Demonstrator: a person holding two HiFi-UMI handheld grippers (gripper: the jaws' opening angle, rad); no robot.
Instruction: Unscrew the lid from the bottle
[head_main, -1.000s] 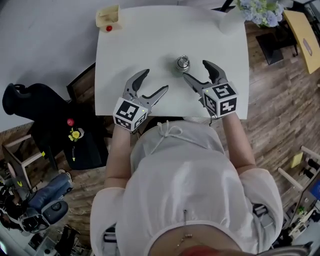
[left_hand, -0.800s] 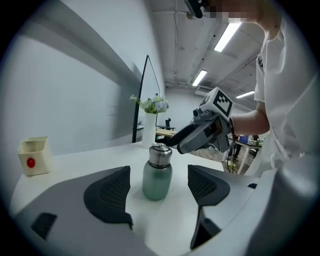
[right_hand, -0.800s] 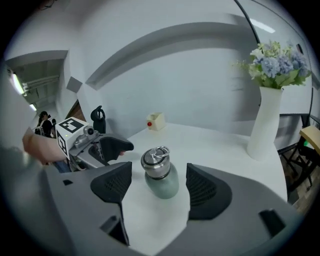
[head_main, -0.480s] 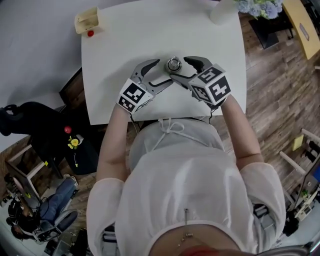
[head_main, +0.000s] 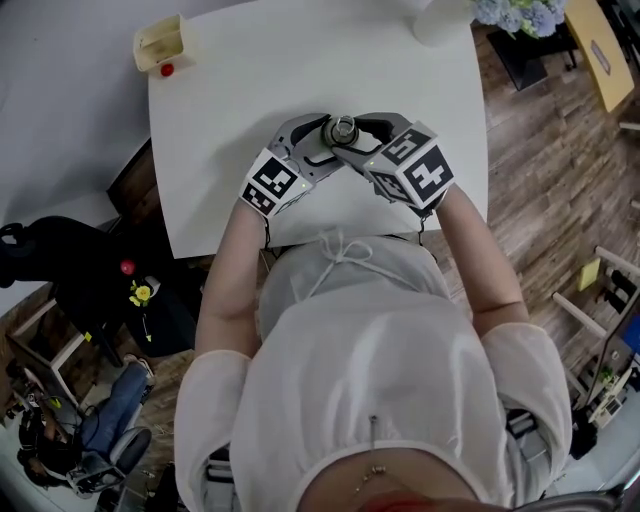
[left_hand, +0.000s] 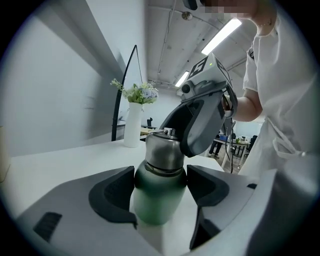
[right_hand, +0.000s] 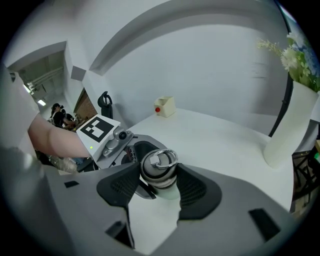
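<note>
A small green bottle (left_hand: 156, 202) with a steel lid (left_hand: 162, 150) stands upright on the white table (head_main: 240, 90). In the head view the bottle (head_main: 342, 128) shows only as a ringed top between both grippers. My left gripper (head_main: 326, 142) has its pads against the green body on both sides, low down. My right gripper (head_main: 351, 136) comes in from the other side, higher up. Its jaws are closing, with the lid (right_hand: 159, 169) between them and both pads touching its sides. The marker cube of my left gripper (right_hand: 100, 130) sits just behind the bottle.
A white vase with pale flowers (head_main: 445, 14) stands at the table's far right corner. A small cream box with a red knob (head_main: 160, 45) sits at the far left. The table's near edge lies just under my wrists. A black bag (head_main: 60, 250) lies on the floor at the left.
Both grippers moved in from apart on the near side of the table and closed round the bottle. The left took the body, the right came onto the lid.
</note>
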